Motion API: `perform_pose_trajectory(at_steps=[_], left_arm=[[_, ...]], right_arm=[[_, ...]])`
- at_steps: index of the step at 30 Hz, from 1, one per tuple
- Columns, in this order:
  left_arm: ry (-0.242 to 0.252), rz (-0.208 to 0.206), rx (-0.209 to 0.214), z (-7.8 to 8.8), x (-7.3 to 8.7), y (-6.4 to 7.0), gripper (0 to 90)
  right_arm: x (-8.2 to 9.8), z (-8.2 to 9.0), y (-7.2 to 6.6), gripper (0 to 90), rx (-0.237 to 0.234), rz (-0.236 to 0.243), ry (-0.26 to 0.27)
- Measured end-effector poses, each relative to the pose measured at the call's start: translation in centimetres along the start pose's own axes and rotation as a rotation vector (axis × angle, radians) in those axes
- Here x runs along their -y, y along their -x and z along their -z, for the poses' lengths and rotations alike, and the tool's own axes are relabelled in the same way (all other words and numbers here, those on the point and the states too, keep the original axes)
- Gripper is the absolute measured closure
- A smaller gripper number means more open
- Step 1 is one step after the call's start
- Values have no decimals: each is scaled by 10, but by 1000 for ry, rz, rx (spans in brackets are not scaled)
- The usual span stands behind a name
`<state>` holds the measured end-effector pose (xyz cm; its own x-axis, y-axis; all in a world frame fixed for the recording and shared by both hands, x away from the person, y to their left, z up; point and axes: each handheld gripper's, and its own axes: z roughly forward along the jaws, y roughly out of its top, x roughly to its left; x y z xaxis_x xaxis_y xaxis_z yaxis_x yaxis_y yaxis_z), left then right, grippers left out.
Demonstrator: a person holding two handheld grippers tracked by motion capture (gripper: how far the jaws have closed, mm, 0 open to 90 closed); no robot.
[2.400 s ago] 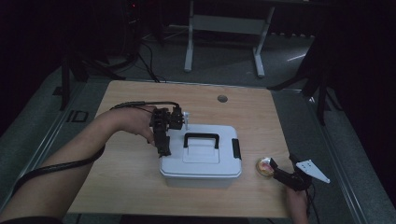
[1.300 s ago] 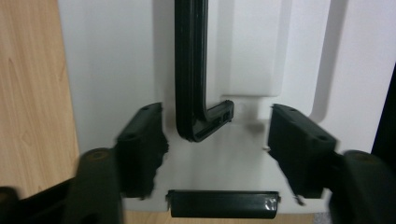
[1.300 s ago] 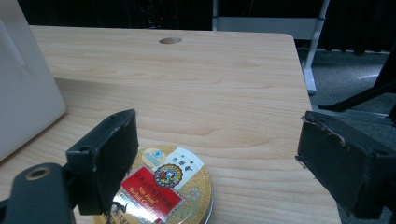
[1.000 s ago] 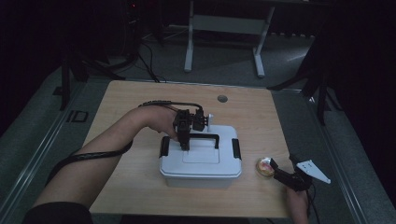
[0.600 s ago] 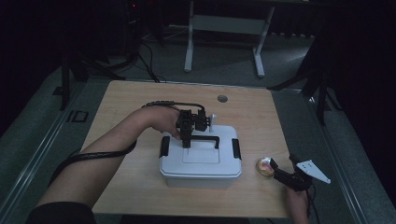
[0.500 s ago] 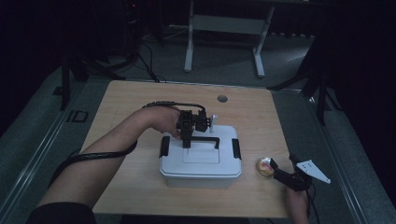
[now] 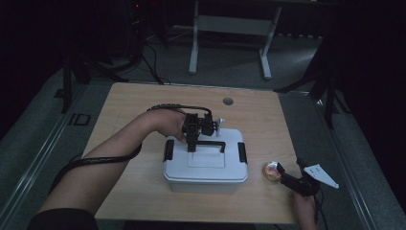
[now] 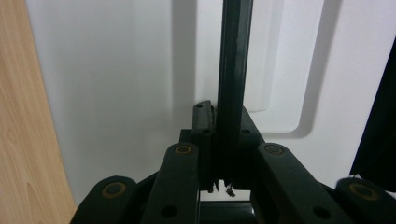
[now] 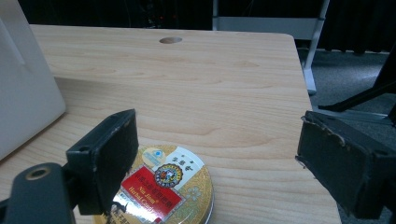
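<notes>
On the tabletop (image 7: 143, 100) stands a white box (image 7: 206, 165). The left gripper (image 7: 192, 143) has just closed its fingers on the box's black handle (image 8: 232, 70). The right gripper (image 9: 219, 158) holds its fingers wide apart around a round tin (image 9: 163, 186).

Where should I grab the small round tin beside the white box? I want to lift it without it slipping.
Grip the round tin across its low side wall, coming straight down from above. It lies flat on the table, label up, so only the rim offers opposed faces. The right gripper already has its jaws wide open around it, one jaw by the tin's left rim; it looks well placed to close there.
</notes>
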<state>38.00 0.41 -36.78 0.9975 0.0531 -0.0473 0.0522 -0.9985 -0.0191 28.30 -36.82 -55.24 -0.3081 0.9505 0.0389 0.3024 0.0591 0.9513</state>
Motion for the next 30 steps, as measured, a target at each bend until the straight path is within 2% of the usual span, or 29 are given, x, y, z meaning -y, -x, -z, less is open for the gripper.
perform_pose_trajectory(at_steps=[8, 10, 16, 23, 30], left_arm=[[24, -6, 1, 14, 3, 1, 833], [50, 1, -16, 23, 7, 1, 834], [57, 8, -36, 37, 18, 3, 833], [74, 33, -52, 51, 39, 7, 833], [67, 87, -55, 57, 70, 9, 833]], right_arm=[[0, 0, 0, 120, 0, 0, -1], [0, 0, 0, 120, 1, 0, 0], [0, 0, 0, 120, 1, 0, 0], [0, 0, 0, 120, 1, 1, -5], [0, 0, 0, 120, 4, 1, -6]])
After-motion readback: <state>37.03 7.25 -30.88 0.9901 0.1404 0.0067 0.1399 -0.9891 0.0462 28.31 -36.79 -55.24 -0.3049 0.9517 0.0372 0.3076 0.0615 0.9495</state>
